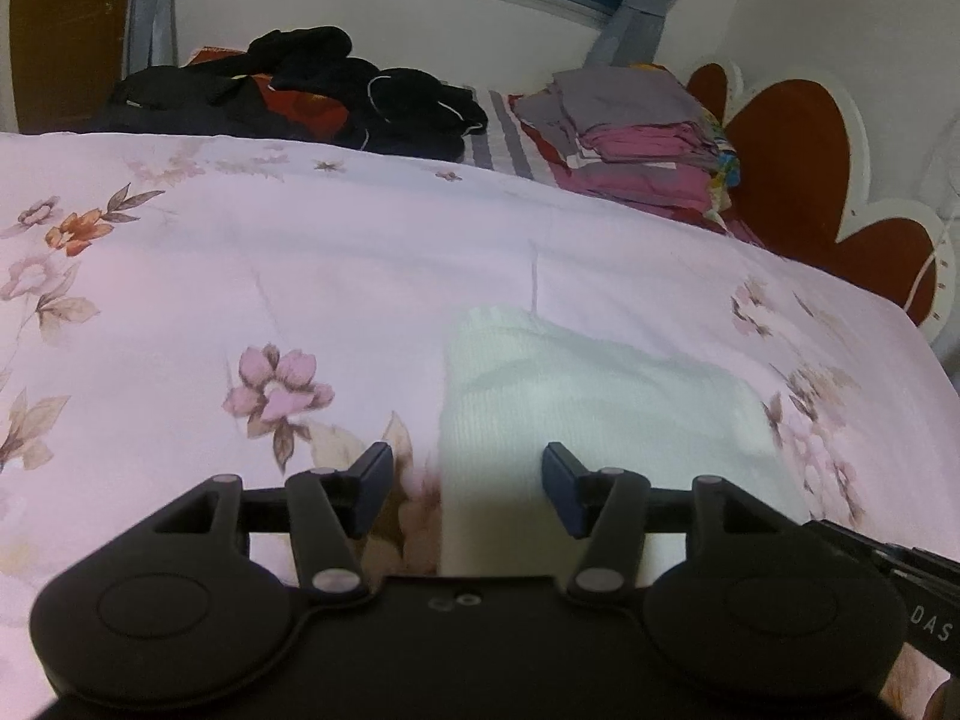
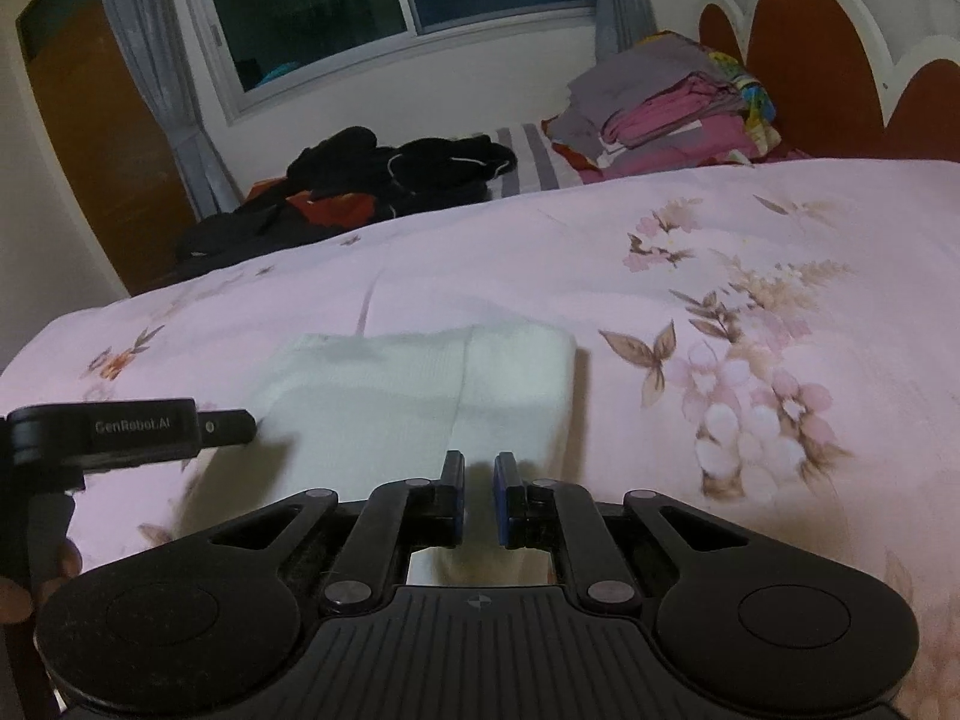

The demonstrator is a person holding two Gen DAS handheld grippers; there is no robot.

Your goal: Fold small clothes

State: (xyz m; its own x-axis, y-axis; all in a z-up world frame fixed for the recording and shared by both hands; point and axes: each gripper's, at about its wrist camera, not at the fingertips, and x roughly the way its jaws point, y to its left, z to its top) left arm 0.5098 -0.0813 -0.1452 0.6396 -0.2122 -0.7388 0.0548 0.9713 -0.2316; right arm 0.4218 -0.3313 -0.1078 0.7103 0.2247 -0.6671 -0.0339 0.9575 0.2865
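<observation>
A small white knit garment (image 1: 576,414) lies folded flat on the pink floral bedspread (image 1: 240,276). It also shows in the right wrist view (image 2: 420,396). My left gripper (image 1: 467,489) is open and empty, low over the garment's near left edge. My right gripper (image 2: 478,495) has its jaws close together with a narrow gap, at the garment's near right edge; nothing is visibly held between them. The left gripper's body (image 2: 120,429) shows at the left of the right wrist view.
A pile of dark clothes (image 1: 312,90) lies at the bed's far side. A stack of folded pink and grey clothes (image 1: 636,138) sits by the red and white headboard (image 1: 810,180). A window (image 2: 390,6) and curtains are behind.
</observation>
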